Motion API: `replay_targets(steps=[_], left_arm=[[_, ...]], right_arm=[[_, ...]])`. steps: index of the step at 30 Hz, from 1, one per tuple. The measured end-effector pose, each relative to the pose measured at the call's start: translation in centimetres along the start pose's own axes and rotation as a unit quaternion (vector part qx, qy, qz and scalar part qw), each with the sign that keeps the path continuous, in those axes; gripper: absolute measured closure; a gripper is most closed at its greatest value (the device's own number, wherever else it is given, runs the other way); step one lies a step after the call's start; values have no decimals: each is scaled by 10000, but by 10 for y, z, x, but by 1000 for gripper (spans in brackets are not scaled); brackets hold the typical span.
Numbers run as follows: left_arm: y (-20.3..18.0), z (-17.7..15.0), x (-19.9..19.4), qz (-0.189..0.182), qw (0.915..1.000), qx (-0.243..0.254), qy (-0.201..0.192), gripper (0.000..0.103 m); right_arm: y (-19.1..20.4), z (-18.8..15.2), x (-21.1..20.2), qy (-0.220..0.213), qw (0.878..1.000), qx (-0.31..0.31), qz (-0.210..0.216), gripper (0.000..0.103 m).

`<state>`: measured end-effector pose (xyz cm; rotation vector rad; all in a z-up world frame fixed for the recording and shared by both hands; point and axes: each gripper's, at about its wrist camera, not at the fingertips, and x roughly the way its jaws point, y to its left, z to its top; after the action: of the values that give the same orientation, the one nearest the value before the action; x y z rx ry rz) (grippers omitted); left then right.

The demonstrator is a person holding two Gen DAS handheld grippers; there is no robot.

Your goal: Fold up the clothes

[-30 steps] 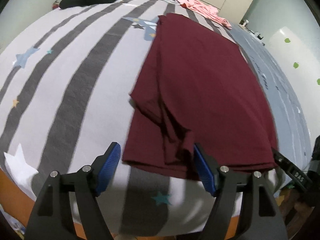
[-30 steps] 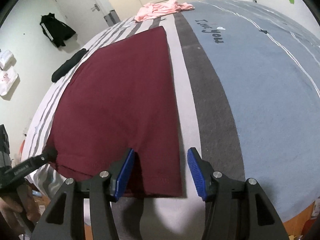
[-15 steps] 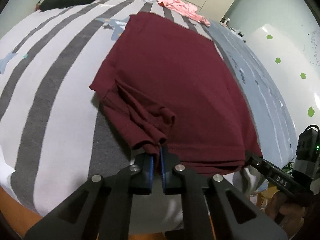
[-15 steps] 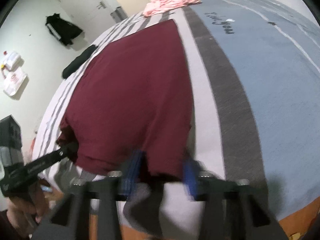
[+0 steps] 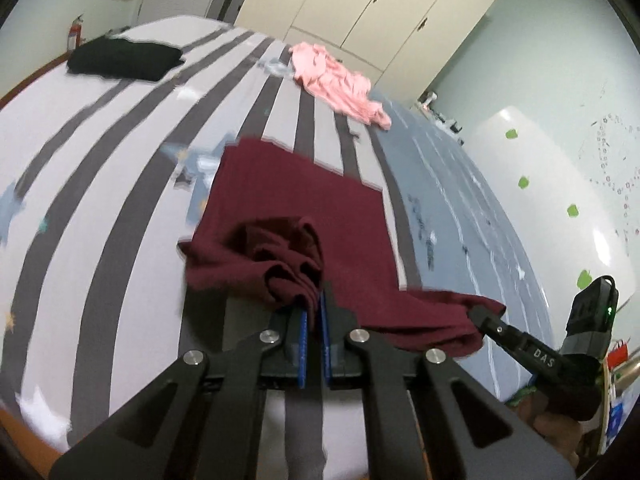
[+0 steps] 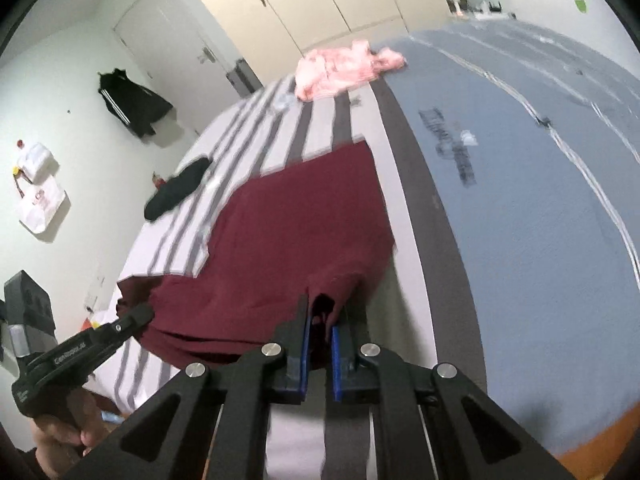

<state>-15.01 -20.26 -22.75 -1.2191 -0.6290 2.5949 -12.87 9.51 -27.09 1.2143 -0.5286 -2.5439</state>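
Two views look along handheld grippers over a bed [image 5: 120,152] with grey and white stripes on one side and plain blue on the other.

In the left wrist view, the left gripper [image 5: 314,308] is clamped on a bunched near corner of a dark red garment [image 5: 304,196]. Folds of cloth pile up at the blue pads [image 5: 303,332], hiding exactly how much fabric sits between them. The near edge of the garment is lifted off the bed; its far part lies flat on the stripes. At lower right the tip of the right gripper [image 5: 486,314] meets the garment's other near corner; its fingertips are buried in cloth.

In the right wrist view, the right gripper [image 6: 320,320] has just been closing, and its jaws now pinch a raised fold of the garment [image 6: 304,232] between them. The left gripper [image 6: 134,318] enters at lower left, with a hand [image 6: 60,436] partly cut off by the frame edge.

Both views are smeared by motion, so the stripe edges and the dark lettering on the blue bedding cannot be read. A pink garment [image 5: 336,80] lies crumpled at the far end of the bed, and a black garment [image 5: 124,58] lies at the far left. Cupboards [image 5: 372,12] stand behind the bed.
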Motion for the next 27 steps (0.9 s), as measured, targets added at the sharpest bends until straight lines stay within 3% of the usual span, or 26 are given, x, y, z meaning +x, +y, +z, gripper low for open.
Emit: replay_targets(steps=[5, 12, 18, 23, 25, 26, 27], left_arm=[[4, 69, 61, 218, 9997, -32, 56, 99], [10, 119, 150, 713, 9969, -8, 338, 99], [12, 136, 186, 859, 9957, 217, 263, 99], [29, 140, 217, 864, 9937, 57, 718, 93], [33, 145, 217, 716, 9950, -9, 698, 87], [36, 148, 215, 608, 9958, -94, 673, 77], [39, 151, 212, 493, 9965, -190, 644, 59]], right_arm=[[3, 73, 44, -57, 9999, -91, 62, 96], [-21, 145, 143, 540, 9985, 58, 93, 96], [-32, 165, 188, 628, 9975, -235, 218, 95], [-44, 166, 217, 809, 9963, -207, 223, 91], [-46, 167, 227, 978, 9949, -222, 123, 91], [-47, 169, 227, 1011, 9946, -152, 165, 89], [-51, 173, 226, 1033, 9943, 22, 282, 82]])
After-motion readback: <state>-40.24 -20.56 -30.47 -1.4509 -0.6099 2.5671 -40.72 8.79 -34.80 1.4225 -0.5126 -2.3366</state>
